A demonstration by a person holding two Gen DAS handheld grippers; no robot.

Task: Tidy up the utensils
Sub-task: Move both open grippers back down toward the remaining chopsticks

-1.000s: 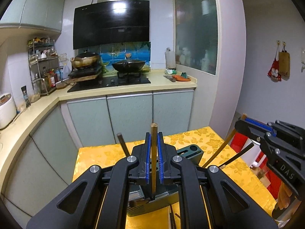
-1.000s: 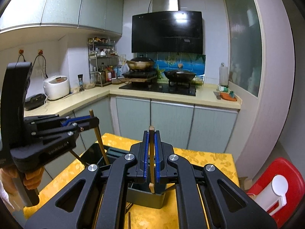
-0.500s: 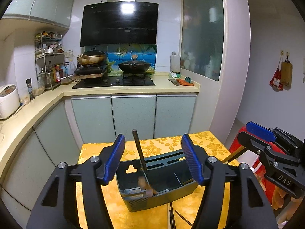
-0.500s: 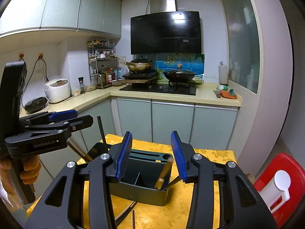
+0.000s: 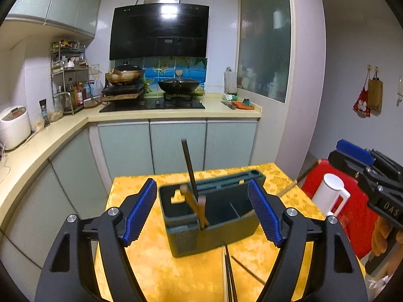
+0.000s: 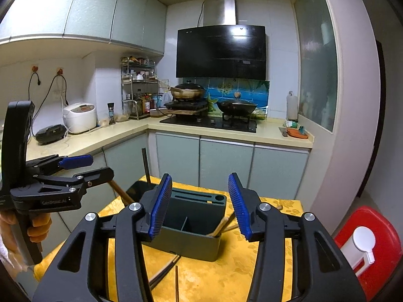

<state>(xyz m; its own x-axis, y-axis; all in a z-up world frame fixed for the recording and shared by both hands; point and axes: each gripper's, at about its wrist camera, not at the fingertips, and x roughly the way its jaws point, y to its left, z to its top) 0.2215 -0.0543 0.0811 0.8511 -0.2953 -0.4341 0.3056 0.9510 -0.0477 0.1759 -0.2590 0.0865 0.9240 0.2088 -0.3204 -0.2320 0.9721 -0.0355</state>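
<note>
A dark grey utensil holder (image 5: pixel 214 216) stands on the yellow tablecloth (image 5: pixel 161 271); it also shows in the right wrist view (image 6: pixel 191 229). Wooden chopsticks (image 5: pixel 195 205) and a black chopstick (image 5: pixel 189 166) lean in its left compartment. Another wooden chopstick (image 6: pixel 221 225) leans in its right end. My left gripper (image 5: pixel 201 214) is open and empty just above the holder. My right gripper (image 6: pixel 200 206) is open and empty over the holder. Loose chopsticks (image 5: pixel 230 274) lie on the cloth in front of the holder (image 6: pixel 166 270).
A red stool with a white jug (image 5: pixel 332 196) stands right of the table. The kitchen counter (image 5: pixel 173 110) with stove and pans runs behind. The table's far edge (image 5: pixel 191 173) is just behind the holder. My left gripper shows at left in the right wrist view (image 6: pixel 83 167).
Both grippers were shut on a wooden chopstick one second ago. Both opened and dropped the chopsticks into the holder, then drew back a little.
</note>
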